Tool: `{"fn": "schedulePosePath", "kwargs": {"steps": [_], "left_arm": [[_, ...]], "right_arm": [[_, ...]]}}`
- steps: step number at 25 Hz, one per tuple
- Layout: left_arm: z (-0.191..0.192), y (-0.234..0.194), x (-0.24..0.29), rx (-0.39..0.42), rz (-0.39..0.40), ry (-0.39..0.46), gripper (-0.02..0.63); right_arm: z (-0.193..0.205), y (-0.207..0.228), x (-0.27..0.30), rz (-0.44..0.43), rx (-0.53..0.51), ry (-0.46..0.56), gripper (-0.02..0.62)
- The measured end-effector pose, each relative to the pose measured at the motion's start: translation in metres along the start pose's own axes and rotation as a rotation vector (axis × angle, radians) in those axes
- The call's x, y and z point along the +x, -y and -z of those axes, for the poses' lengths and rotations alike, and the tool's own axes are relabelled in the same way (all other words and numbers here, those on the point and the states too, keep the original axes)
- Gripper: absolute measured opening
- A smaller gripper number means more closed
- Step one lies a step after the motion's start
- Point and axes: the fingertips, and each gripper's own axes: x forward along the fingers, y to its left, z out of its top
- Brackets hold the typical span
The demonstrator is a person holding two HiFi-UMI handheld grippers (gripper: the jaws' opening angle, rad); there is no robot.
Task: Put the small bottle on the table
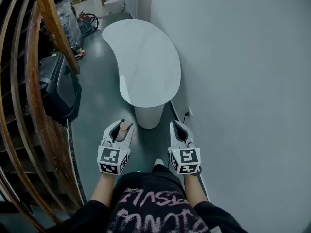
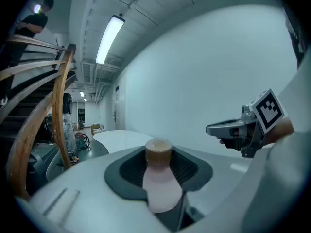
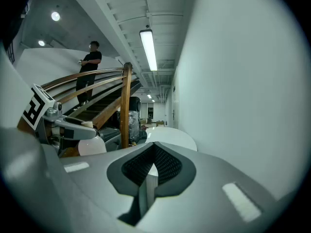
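Corridor, grey-green floor, pale wall along the right side. Person stands facing down its length, a gripper in each hand, both held out level at about waist height.

Left gripper: jaws clamped on the small bottle. The bottle has a pale pinkish body and a brown cap. It stands upright between the dark pads, cap poking up above them. It hangs over the floor, short of the table's near end and not touching it.

Right gripper: jaws drawn together, only a thin slit between the pads, nothing in them. It is carried level with the left one, the two well apart.

Table: white kidney-shaped top on a round white pedestal, set close to the wall, straight ahead of both grippers. Top looks bare.

Left side: curved wooden stair rail sweeping up; a black bin-like object on the floor beside it; clutter farther down the corridor, too small to identify.

A second person stands up on the stairs behind the rail. Strip light overhead.
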Motion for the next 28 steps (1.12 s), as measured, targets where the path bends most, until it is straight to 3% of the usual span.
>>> {"fn": "schedulePosePath", "kwargs": {"steps": [28], "left_arm": [[0.001,-0.007,-0.009,0.000,-0.002,0.011,0.135]], "right_arm": [[0.002,-0.009,-0.002,0.009,0.039,0.012,0.011]]}}
